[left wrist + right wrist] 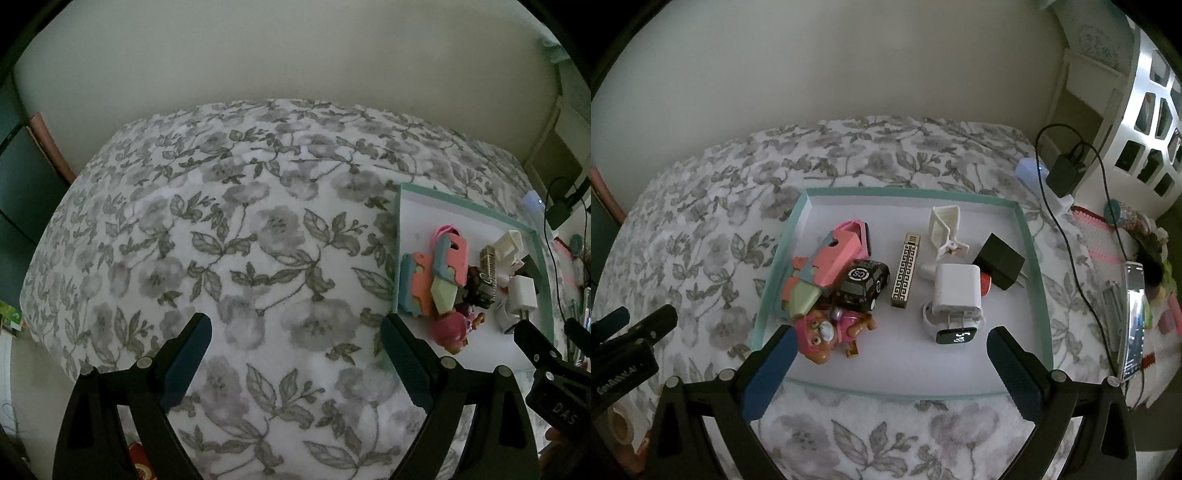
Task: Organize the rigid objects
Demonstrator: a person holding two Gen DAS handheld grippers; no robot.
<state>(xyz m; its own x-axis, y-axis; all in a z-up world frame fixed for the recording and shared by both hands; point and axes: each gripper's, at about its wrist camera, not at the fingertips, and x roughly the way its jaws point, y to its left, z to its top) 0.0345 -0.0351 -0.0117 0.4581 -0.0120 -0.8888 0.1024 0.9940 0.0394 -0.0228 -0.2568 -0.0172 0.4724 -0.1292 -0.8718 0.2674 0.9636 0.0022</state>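
Both grippers, left gripper and right gripper, hover with jaws apart and empty; toys and chargers crowd the tray at frame centre.

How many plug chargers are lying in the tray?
2. The white charger lies near the tray's front, on a watch. The black charger lies right behind it. Others may hide under the toy pile.

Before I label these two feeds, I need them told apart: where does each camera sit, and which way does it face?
Left wrist: on the left gripper, angled down at the floral bedspread; its open fingers show, the tray at right, the right gripper at the edge.
Right wrist: on the right gripper, angled down over the tray; its open fingers show, the left gripper at left.
Shared: tray, bedspread, black toy car, white charger.
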